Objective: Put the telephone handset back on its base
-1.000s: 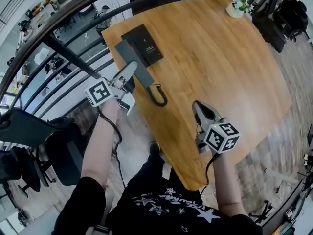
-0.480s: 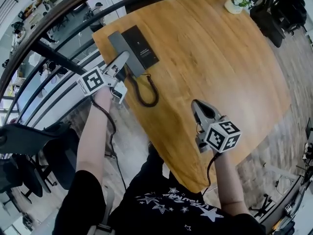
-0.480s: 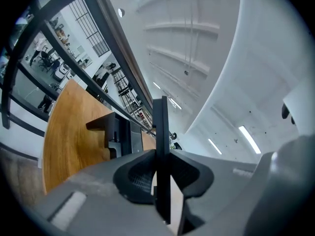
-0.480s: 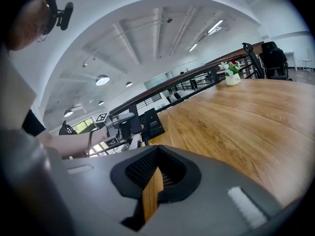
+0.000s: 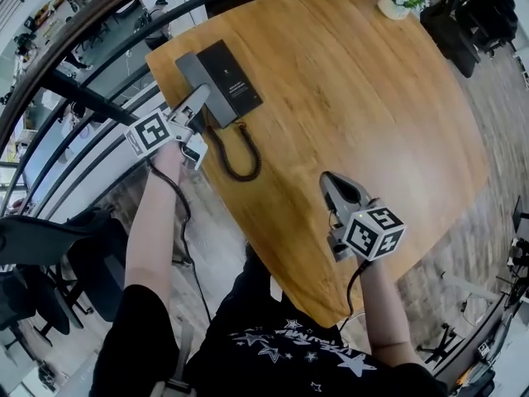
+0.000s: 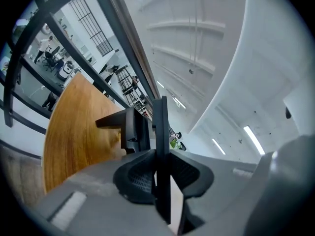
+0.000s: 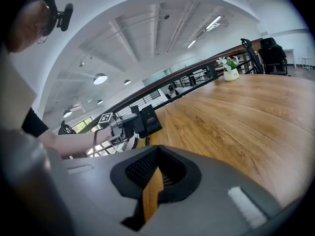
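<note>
The black base [image 5: 235, 77] is set near a corner of the wooden table [image 5: 372, 98], and the grey handset [image 5: 197, 73] is held flat along its left side, presumably so that it can be lowered straight into the cradle; whether it is fully seated cannot be told. The handset is clamped near its lower end between the jaws of the left gripper [image 5: 201, 99], a hold judged to leave the coiled cord [image 5: 238, 155] slack on the wood. The right gripper [image 5: 332, 184] is held well apart over bare table, its jaws drawn together on nothing, evidently out of the way.
</note>
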Tool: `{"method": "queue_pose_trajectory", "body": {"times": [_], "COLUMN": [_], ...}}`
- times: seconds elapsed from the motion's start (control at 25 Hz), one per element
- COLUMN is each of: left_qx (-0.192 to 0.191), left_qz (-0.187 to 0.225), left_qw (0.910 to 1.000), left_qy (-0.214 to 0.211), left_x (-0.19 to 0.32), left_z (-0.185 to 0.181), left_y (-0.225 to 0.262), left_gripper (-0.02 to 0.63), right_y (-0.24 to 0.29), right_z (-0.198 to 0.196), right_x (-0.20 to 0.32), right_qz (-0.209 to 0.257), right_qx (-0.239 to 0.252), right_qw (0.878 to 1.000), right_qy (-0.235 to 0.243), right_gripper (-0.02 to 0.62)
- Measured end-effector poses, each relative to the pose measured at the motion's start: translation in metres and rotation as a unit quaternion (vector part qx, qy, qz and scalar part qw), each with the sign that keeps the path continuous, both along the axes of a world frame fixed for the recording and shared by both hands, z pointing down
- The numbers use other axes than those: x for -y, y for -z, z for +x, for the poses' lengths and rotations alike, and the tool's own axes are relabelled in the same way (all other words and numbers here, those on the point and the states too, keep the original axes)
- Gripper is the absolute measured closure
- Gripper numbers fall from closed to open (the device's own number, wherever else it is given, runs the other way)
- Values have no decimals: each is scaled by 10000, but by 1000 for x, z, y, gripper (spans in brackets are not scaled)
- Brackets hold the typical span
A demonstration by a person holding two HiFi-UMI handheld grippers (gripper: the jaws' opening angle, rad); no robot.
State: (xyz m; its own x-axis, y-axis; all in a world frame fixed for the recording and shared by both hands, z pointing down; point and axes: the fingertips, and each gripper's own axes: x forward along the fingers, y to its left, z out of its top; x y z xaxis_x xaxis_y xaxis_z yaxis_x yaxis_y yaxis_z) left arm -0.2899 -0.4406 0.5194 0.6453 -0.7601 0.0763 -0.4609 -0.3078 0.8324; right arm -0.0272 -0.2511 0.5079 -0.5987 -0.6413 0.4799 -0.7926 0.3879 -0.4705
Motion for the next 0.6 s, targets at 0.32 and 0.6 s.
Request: {"method": "queue_pose_trajectory", "body": {"times": [0.32, 0.6], "left_qx": [41, -91], "left_qz": [-134, -298], "left_qw": [9999, 9995], "left_qy": [77, 40], "left_x": [4, -2], "left_z": [-6, -2], "left_y": [-10, -23], "left_gripper": [523, 522], "right_y": [-2, -6], "right_z": [1, 6], "right_x": [-1, -4], "right_qz": [-27, -5], "right_qx": [28, 24], "right_qw": [10000, 10000], "right_qy": [-31, -27], "right_gripper": [595, 595]}}
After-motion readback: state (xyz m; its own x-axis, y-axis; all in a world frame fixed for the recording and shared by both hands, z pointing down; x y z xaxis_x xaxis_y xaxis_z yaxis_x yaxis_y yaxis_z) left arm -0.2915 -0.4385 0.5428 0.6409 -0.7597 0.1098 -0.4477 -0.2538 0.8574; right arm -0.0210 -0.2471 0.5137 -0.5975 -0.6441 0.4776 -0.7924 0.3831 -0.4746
